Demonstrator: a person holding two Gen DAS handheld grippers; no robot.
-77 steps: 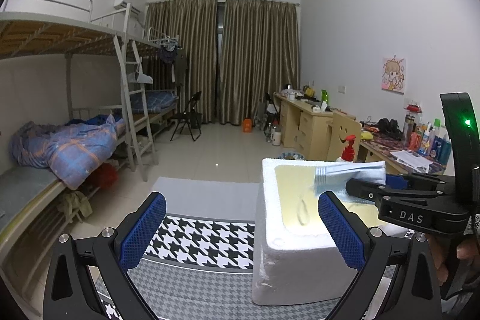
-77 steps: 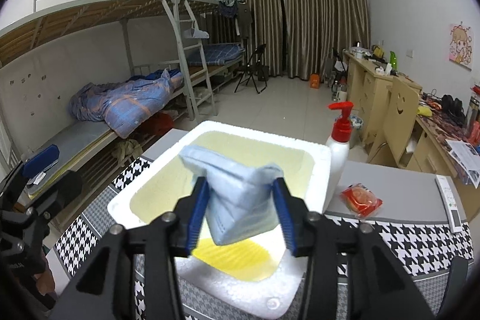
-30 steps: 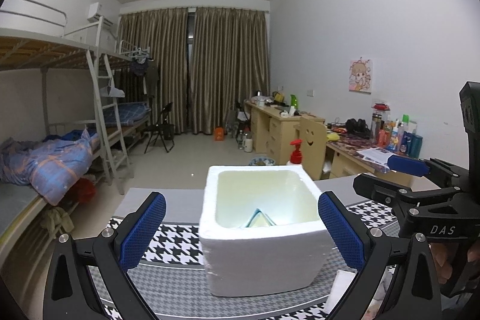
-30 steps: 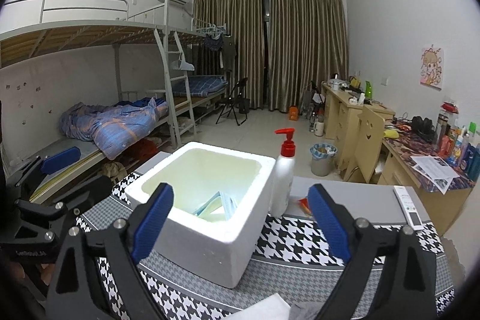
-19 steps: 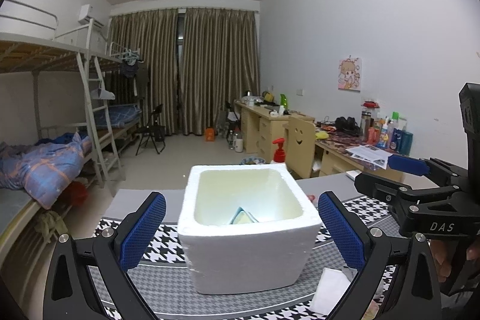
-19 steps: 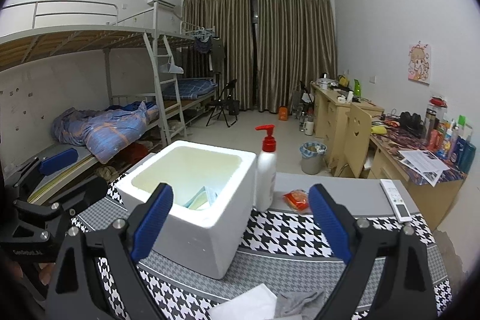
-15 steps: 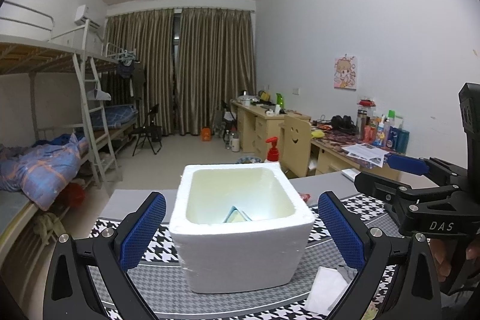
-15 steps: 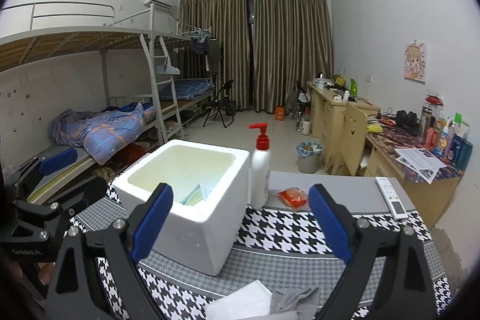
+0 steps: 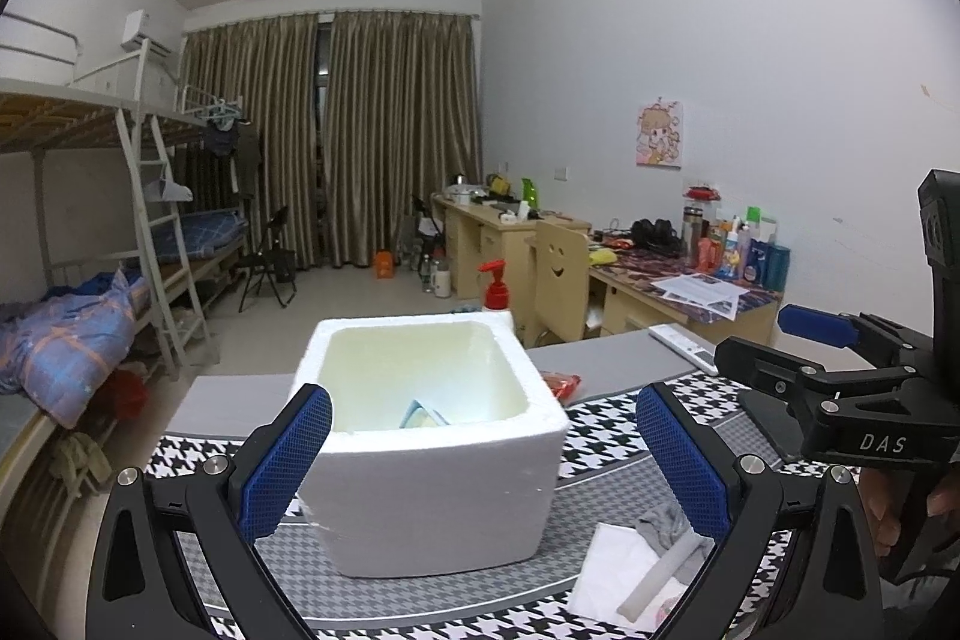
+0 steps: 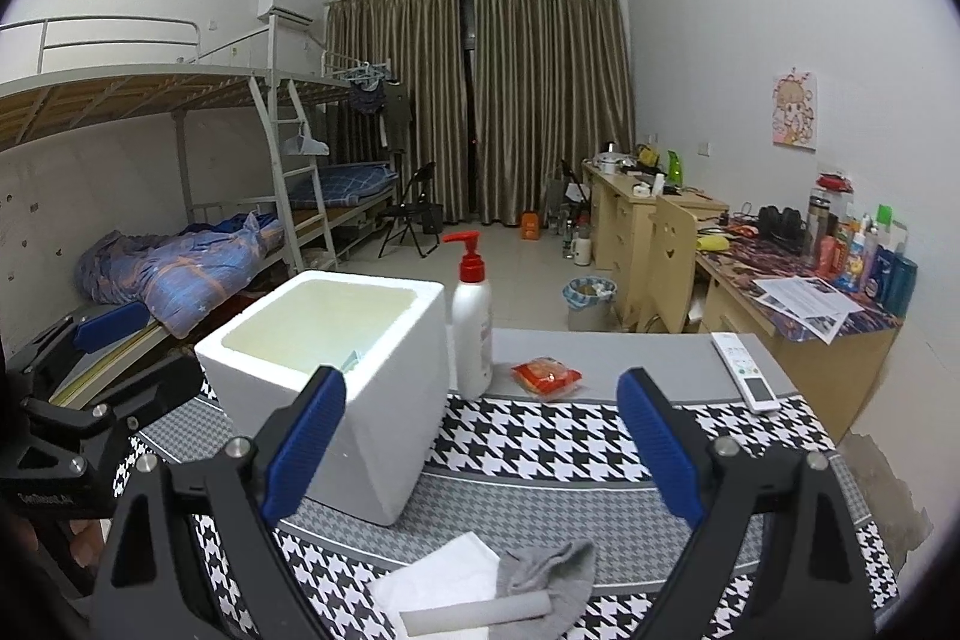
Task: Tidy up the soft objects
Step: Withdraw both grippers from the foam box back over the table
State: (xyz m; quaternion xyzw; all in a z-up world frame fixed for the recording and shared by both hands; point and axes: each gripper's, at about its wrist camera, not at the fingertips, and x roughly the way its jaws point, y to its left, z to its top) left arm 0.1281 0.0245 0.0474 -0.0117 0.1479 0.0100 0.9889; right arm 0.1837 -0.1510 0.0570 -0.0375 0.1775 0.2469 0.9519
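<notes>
white foam box (image 9: pixel 432 460) sits on the houndstooth tablecloth (image 10: pixel 540 448), and a pale blue folded cloth (image 9: pixel 423 415) already lies at its bottom, only a corner showing over the rim. the left gripper (image 9: pixel 483 460) is spread wide and holds nothing, with the box framed between its blue pads (image 9: pixel 282 466). the right gripper (image 10: pixel 480 454) is spread wide too and carries nothing; the box stands at about 10 o'clock from it. at 6 o'clock in the right view, near the table's front edge, lie the loose soft things: a white cloth (image 10: pixel 441 583), a grey sock (image 10: pixel 549 571) touching it, and a pale roll (image 10: pixel 474 613) lying across both. a pump bottle (image 10: pixel 471 322) stands just beside the box at its 3 o'clock, with a red packet (image 10: pixel 546 376) and a remote (image 10: pixel 744 370) further right. this looks like the gap between two pickups: one item is stowed and the next is not yet taken. the next move likely calls for tipping the right gripper down over the sock or cloth, closing on a bunched fold, then lifting it clear over the box rim.
</notes>
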